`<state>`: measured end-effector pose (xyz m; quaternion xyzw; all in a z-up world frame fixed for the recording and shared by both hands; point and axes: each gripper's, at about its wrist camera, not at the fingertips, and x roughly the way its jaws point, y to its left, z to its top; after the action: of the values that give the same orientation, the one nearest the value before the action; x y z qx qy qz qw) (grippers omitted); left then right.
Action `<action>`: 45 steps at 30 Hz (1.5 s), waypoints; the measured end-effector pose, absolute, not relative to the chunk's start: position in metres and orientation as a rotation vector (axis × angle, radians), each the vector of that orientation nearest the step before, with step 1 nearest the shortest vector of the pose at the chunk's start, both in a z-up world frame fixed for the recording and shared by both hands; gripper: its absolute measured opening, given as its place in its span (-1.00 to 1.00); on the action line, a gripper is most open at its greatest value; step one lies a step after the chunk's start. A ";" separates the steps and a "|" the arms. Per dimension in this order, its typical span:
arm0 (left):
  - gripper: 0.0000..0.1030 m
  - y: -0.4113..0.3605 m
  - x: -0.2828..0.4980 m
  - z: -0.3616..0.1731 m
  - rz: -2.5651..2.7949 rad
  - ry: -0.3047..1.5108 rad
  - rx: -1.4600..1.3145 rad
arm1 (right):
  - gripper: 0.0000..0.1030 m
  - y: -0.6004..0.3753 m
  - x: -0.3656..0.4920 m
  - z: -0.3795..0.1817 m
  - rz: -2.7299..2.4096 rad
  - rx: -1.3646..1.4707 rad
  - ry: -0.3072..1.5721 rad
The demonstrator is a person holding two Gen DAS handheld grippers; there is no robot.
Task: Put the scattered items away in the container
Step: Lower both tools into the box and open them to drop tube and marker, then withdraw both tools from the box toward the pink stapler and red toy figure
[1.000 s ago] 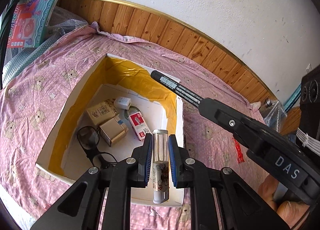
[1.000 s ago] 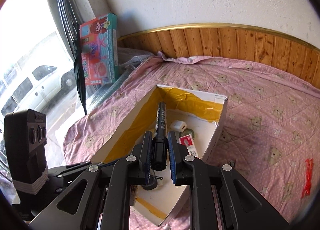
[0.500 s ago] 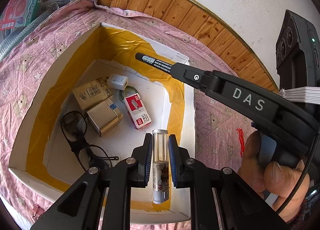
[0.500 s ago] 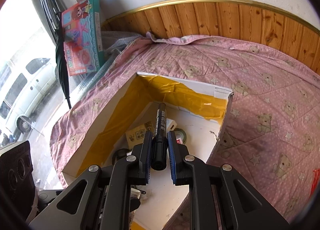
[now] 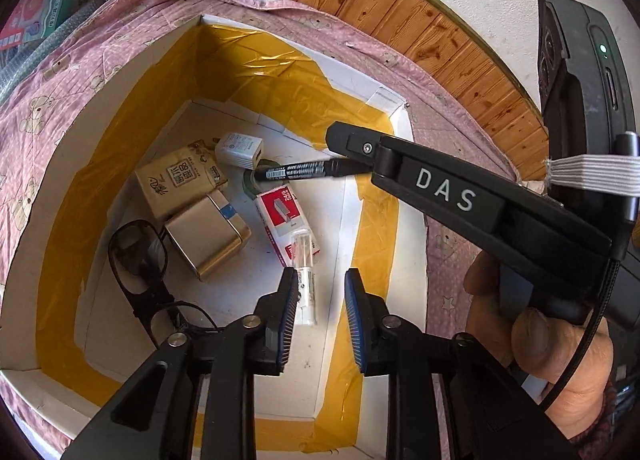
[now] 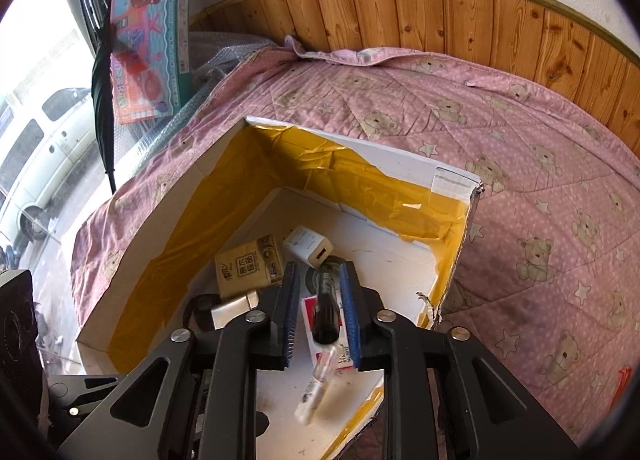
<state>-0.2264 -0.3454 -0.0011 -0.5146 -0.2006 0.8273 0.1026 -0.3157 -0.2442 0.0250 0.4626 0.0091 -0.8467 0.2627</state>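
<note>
A white cardboard box (image 5: 384, 98) lined with yellow tape sits on the pink quilt. My left gripper (image 5: 322, 316) hangs open above its floor. A clear tube (image 5: 304, 280) lies loose on the floor just beyond the fingers, its far end on a red-and-white staple box (image 5: 280, 212). My right gripper (image 6: 320, 312) is open low inside the box (image 6: 400, 164). A black marker (image 6: 326, 304) lies between its pads with a gap on both sides. In the left wrist view the marker (image 5: 296, 170) points from the right gripper (image 5: 348, 148) toward a tape roll. The tube (image 6: 320, 384) shows below the marker.
The box also holds a brown tissue pack (image 5: 176, 180), a white charger (image 5: 240, 148), a gold box (image 5: 208, 236) and black glasses (image 5: 140, 256). A person's hand (image 5: 540, 352) grips the right tool. A small red item (image 6: 622, 384) lies on the quilt (image 6: 520, 164).
My left gripper opened and the clear tube dropped onto the box floor. My right gripper sank into the box and opened around the marker.
</note>
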 end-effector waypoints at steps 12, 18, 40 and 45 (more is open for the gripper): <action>-0.37 -0.362 -0.217 0.005 2.470 -0.635 -1.506 | -0.40 -0.209 -0.306 0.035 -2.245 1.225 -0.247; -0.31 -0.359 -0.207 0.010 2.488 -0.608 -1.504 | -0.40 -0.207 -0.283 0.033 -2.207 1.222 -0.292; -0.21 -0.298 -0.149 0.068 2.677 -0.168 -1.347 | -0.38 -0.149 -0.192 0.054 -2.221 1.139 -0.455; -0.17 -0.288 -0.135 0.076 2.670 -0.151 -1.323 | -0.38 -0.133 -0.172 0.057 -2.231 1.114 -0.499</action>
<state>-0.1347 -0.2879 0.0760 -0.4420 -0.0504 0.8921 0.0789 -0.1717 -0.1327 0.0571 0.4186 -0.1874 -0.8383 0.2948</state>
